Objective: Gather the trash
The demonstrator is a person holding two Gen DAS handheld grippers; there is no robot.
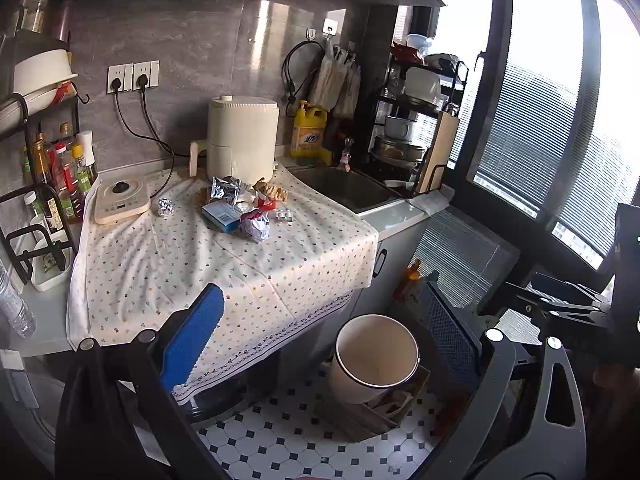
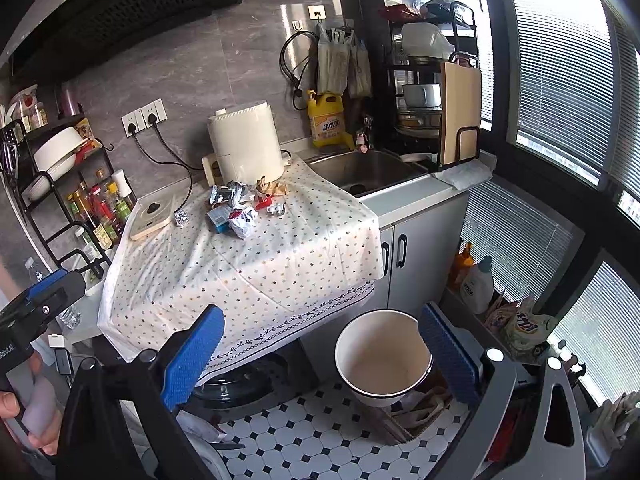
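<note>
A heap of trash lies on the dotted tablecloth (image 1: pixel 192 272) (image 2: pixel 260 264): a crumpled paper ball (image 1: pixel 256 225) (image 2: pixel 243 220), a blue box (image 1: pixel 220 216) (image 2: pixel 218 216), a silver wrapper (image 1: pixel 226 189) (image 2: pixel 226 194), a foil ball (image 1: pixel 166 207) (image 2: pixel 181 218), a blister pack (image 1: pixel 284 216) (image 2: pixel 276 210). A cream bin (image 1: pixel 374 356) (image 2: pixel 382 356) stands on the floor below the counter. My left gripper (image 1: pixel 320 332) is open and empty, well back from the trash. My right gripper (image 2: pixel 320 352) is open and empty, above the bin.
A cream air fryer (image 1: pixel 240 140) (image 2: pixel 244 146) stands behind the trash. An induction hob (image 1: pixel 120 200) (image 2: pixel 154 216) and a bottle rack (image 1: pixel 52 176) are left. A sink (image 1: pixel 344 188) (image 2: pixel 368 170) and dish rack (image 1: pixel 416 120) are right. Detergent bottles (image 2: pixel 478 284) stand by the window.
</note>
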